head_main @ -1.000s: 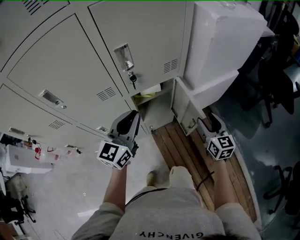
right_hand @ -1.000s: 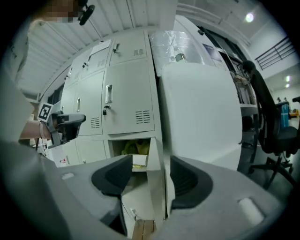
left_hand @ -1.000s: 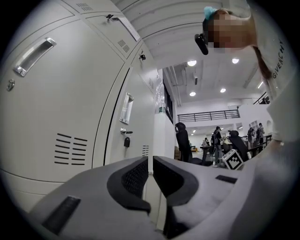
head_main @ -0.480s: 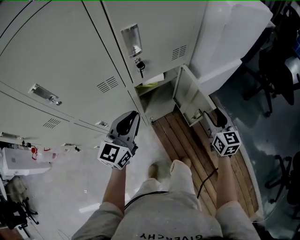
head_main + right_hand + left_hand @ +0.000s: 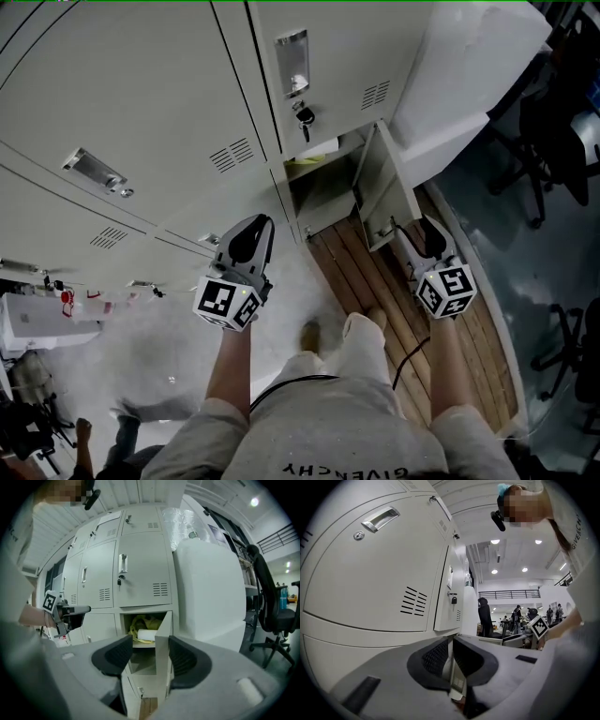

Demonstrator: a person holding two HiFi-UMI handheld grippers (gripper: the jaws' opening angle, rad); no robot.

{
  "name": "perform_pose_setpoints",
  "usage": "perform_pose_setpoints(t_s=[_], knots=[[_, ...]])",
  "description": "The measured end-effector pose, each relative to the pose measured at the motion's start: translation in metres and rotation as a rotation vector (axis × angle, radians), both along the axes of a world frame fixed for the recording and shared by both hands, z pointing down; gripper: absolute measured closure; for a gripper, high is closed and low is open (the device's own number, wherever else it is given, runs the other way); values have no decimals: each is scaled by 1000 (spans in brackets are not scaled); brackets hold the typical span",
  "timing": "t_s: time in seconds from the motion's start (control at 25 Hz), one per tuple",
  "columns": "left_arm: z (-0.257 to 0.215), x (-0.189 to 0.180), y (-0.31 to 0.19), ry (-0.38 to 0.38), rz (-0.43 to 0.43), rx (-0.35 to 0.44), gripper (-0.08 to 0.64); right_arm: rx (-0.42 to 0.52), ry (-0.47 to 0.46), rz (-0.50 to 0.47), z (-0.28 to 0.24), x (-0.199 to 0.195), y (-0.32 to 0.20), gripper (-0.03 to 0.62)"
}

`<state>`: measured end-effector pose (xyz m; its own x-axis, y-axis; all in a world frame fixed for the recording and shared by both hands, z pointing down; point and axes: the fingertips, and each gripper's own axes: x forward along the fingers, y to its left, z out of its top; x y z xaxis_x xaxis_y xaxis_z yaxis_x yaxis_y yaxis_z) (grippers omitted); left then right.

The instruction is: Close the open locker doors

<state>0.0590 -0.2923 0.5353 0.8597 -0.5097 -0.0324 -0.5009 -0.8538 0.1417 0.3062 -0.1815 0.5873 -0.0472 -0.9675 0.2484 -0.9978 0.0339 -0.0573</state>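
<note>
Left gripper has its jaws almost together, only a thin slit between them, and holds nothing beside the closed lockers on the left. Right gripper is spread wide and empty, lined up on the edge of the open locker door, which stands out from the low compartment. My shirt reads GIVENCHY.

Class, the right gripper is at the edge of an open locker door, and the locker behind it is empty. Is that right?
Not quite. The locker is not empty: the right gripper view shows a yellow bundle and a white roll on its shelf. The right gripper is at the edge of the open door.
</note>
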Motion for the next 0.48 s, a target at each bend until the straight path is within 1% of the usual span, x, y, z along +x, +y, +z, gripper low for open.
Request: perform_pose_setpoints(t_s=[0.2,0.48], knots=[[8,-17,-1,5,-19,-13,531,15,-50,-37,-1,-32,-11,362],[16,-40,-4,-1,-56,-20,531,2,-42,-118,5,-70,-34,367]])
